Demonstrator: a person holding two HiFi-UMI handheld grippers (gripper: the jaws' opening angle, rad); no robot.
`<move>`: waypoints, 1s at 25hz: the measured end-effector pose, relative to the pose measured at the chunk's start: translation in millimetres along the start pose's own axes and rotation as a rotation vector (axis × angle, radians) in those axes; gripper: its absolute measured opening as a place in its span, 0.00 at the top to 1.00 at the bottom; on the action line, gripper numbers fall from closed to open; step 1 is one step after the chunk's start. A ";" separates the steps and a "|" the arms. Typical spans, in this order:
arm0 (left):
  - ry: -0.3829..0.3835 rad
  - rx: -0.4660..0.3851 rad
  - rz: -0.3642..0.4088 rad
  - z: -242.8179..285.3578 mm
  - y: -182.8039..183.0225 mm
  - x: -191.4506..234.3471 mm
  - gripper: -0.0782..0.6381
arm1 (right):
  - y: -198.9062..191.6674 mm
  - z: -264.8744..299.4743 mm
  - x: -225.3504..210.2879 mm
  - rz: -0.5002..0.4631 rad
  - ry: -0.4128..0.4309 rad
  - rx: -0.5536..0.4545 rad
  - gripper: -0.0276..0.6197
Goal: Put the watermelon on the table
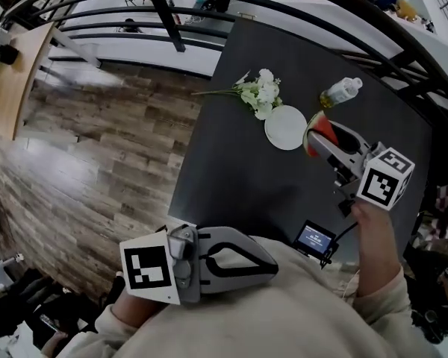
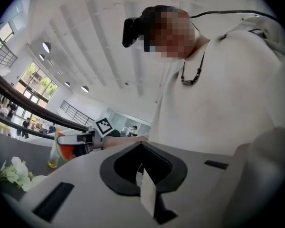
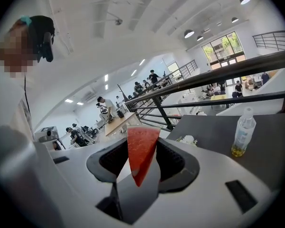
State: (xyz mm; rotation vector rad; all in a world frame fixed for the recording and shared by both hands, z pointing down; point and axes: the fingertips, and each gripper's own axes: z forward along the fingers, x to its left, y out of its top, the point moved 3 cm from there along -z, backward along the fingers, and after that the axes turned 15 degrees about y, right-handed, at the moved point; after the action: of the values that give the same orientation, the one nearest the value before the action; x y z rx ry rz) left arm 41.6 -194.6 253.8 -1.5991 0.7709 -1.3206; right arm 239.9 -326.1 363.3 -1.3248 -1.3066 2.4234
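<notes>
Head view:
- Dark tabletop (image 1: pixel 239 177) beside a wooden floor (image 1: pixel 97 148).
- On it are white flowers (image 1: pixel 261 93), a white plate (image 1: pixel 285 127), a clear bottle (image 1: pixel 341 92) lying tilted, and a small screen device (image 1: pixel 315 239) at the near edge.
- The right claw (image 1: pixel 315 142) reaches over the tabletop with a red watermelon slice (image 1: pixel 322 130) between its jaws, just beside the plate's right edge.
- The left claw (image 1: pixel 272 263) is low, close against the person's pale sleeve and well apart from the plate.

Left gripper view:
- The left claw's jaws are together, with nothing between them.
- Beyond them are the person's torso and the right claw with the slice, in front of the bottle.
- The flowers are at lower left.

Right gripper view:
- The jaws stand fairly wide, pads pressed on the two flat sides of the slice.
- The slice's rind end is up and its red tip points down.
- The bottle stands on the tabletop at right, with the flowers further back.
</notes>
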 end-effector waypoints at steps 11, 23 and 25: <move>-0.125 0.100 -0.055 10.6 -23.4 -36.8 0.89 | -25.4 14.5 -39.6 0.015 0.002 0.088 0.65; -0.093 0.165 -0.136 6.5 -40.1 -38.1 0.89 | -55.4 34.5 -85.9 0.052 -0.019 0.162 0.65; -0.086 0.169 -0.148 6.2 -41.5 -40.6 0.89 | -64.9 39.4 -97.1 0.053 -0.032 0.187 0.65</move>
State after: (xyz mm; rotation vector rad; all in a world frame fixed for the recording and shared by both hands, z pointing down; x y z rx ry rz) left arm 34.8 -140.5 274.8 -1.5896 0.4829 -1.3730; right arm 252.1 -353.0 483.0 -1.2914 -1.0327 2.5392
